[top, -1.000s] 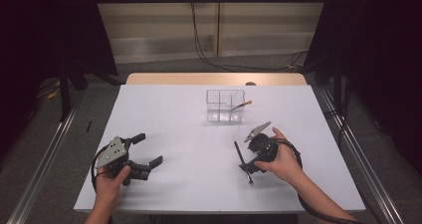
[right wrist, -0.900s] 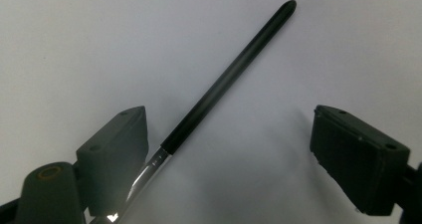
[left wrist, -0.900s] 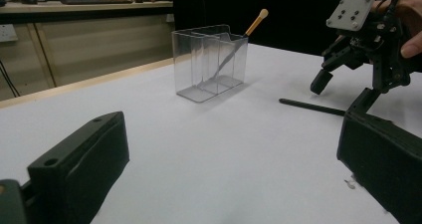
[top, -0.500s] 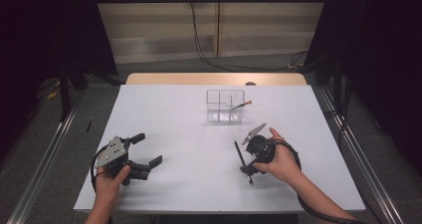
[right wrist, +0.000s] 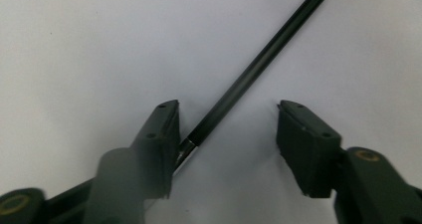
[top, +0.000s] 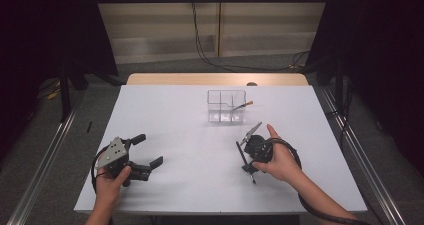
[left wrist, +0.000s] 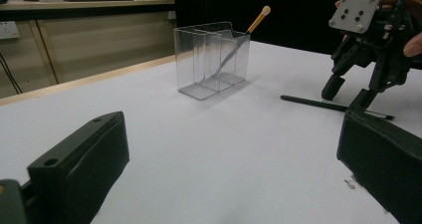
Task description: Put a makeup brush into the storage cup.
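1. Right gripper view: black brush (right wrist: 259,59) flat on the white surface (top: 190,135), lying aslant between the right tool (right wrist: 226,129) jaws, which have just been closing but are not yet clamped.
2. Grasp step in hand.
3. Next, likely: clamp, lift, carry to the clear organizer (top: 226,106).
4. Left tool (top: 145,152) apart, holding nothing.

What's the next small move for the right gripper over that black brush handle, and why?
Probably finish closing. The right gripper has just been closing, and its jaws straddle the slim black brush handle lying flat on the white table. One jaw is at the handle; the other stands apart, so nothing is clamped yet.
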Tool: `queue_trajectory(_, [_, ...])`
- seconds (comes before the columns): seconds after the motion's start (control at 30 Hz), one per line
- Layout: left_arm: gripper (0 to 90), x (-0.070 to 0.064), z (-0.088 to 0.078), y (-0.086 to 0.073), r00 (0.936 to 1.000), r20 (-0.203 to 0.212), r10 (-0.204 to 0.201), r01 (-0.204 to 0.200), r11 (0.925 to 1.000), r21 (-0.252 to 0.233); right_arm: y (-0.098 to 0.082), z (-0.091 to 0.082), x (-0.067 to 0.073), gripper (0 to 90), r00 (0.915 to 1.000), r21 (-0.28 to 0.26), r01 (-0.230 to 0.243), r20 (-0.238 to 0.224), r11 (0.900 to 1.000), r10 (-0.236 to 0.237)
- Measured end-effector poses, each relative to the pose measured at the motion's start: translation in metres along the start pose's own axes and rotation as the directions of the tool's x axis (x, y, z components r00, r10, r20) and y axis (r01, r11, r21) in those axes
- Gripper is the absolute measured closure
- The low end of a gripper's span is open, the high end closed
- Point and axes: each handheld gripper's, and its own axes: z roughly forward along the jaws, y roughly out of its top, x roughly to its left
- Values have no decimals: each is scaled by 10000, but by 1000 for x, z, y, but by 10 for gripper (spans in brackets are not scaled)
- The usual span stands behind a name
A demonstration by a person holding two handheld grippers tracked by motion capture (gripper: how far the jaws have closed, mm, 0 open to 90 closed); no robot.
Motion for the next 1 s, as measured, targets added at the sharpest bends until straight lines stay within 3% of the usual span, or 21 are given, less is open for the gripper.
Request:
queue_trajectory(0.03, [0, 0, 0, 0, 10000, -18, -18, 18, 10000, -5, 2, -1, 0, 553, 10000, 157, -51, 18, 9999, 51])
queue_trajectory(0.13, [0, 1, -1, 0, 10000, -22, 5, -5, 10000, 0, 3, -1, -1, 585, 10000, 248, -9, 4, 9997, 8])
queue_trajectory(0.17, [0, 1, -1, 0, 10000, -16, -8, 8, 10000, -6, 4, -2, -1, 673, 10000, 324, -5, 6, 9995, 4])
queue_trajectory(0.4, [0, 0, 0, 0, 10000, 13, -38, 38, 10000, 13, 5, -2, -5, 721, 9995, 420, -301, -98, 9987, 305])
queue_trajectory(0.53, [0, 0, 0, -1, 10000, 23, -11, 11, 10000, 42, 7, -2, -9, 803, 9986, 579, -510, -140, 9970, 518])
queue_trajectory(0.67, [0, 0, 0, -1, 10000, 25, -74, 74, 10000, 12, 9, -1, -12, 818, 9978, 733, -608, -209, 9955, 625])
queue_trajectory(1.0, [0, -1, 2, -1, 9999, 113, -70, 69, 9999, 87, 17, 1, -12, 843, 9993, 1291, -330, -152, 9911, 353])
